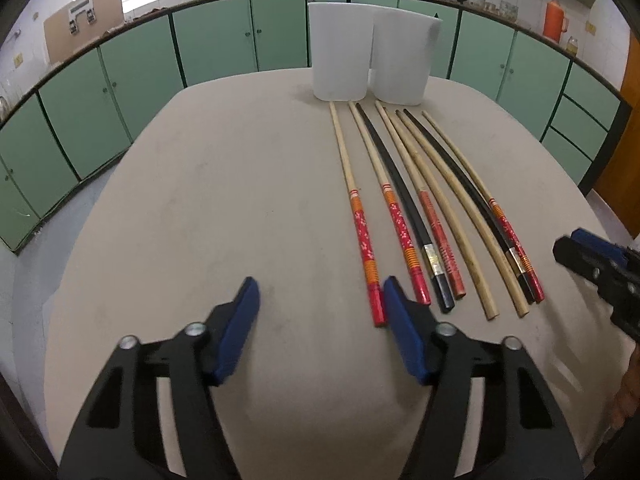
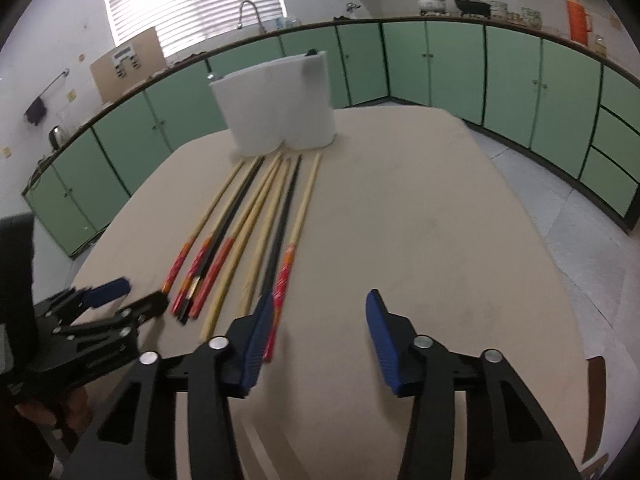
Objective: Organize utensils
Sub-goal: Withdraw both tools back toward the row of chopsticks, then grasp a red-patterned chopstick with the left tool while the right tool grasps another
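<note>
A beige table bore two white containers standing side by side at its far end. Eight chopsticks lay in a row before them, tips toward the containers. The left gripper hovered at the near handle ends, jaws partly apart, nothing between them. The right gripper stood likewise part open and empty, its left pad beside the outermost chopstick.

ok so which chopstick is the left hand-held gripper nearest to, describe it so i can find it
On the beige table, a row of chopsticks fans out below two white containers. Take the leftmost chopstick of the row. It lies apart from the rest, pale wood with a red floral handle and orange bands.
</note>
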The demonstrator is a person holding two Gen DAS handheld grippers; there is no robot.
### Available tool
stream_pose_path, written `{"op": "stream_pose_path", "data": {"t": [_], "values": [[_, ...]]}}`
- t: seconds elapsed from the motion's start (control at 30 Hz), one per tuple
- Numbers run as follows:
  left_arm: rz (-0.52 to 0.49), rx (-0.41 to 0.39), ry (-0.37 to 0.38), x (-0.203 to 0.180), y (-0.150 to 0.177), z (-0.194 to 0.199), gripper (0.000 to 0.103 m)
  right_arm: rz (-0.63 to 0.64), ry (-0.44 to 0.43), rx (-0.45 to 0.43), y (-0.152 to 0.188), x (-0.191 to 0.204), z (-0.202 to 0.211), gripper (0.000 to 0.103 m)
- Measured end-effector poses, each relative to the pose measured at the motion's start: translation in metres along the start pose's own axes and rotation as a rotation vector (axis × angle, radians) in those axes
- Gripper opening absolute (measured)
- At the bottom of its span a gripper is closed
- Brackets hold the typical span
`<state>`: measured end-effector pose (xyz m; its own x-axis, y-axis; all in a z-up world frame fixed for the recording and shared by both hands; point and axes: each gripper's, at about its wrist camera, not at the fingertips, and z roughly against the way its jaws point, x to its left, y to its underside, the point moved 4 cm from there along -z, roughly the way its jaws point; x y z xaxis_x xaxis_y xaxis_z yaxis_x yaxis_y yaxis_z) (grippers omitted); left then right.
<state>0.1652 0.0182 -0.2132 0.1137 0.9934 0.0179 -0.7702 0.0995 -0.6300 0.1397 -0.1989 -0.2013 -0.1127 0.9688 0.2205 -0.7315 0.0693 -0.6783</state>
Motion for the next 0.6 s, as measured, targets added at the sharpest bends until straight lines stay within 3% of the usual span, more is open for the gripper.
{"op": "stream_pose_path", "data": {"t": [0.07, 0.17, 0.27, 0.47, 0.53, 0.6], "values": [[-0.008, -0.004, -0.001, 0.000, 0.001, 0.002, 0.044, 0.015, -0.013, 0.008, 0.004, 0.005, 0.000, 0.042], [-0.011, -0.006, -0.001, 0.000, 0.003, 0.006, 0.036, 0.048, -0.004, 0.032, 0.009, 0.011, -0.002, 0.040], [-0.009, -0.006, 0.005, 0.002, 0.004, 0.007, 0.032, 0.060, 0.001, 0.067, 0.016, 0.013, -0.008, 0.035], [-0.004, -0.005, 0.013, 0.000, 0.004, 0.007, 0.026, 0.095, 0.026, 0.071, 0.021, 0.015, -0.007, 0.031], [-0.006, -0.005, 0.012, -0.002, 0.003, 0.006, 0.025, 0.110, 0.049, 0.068, 0.021, 0.012, -0.008, 0.023], [-0.002, -0.002, 0.015, -0.002, 0.003, 0.006, 0.025, 0.088, 0.059, 0.062, 0.019, 0.004, -0.007, 0.023]]}}
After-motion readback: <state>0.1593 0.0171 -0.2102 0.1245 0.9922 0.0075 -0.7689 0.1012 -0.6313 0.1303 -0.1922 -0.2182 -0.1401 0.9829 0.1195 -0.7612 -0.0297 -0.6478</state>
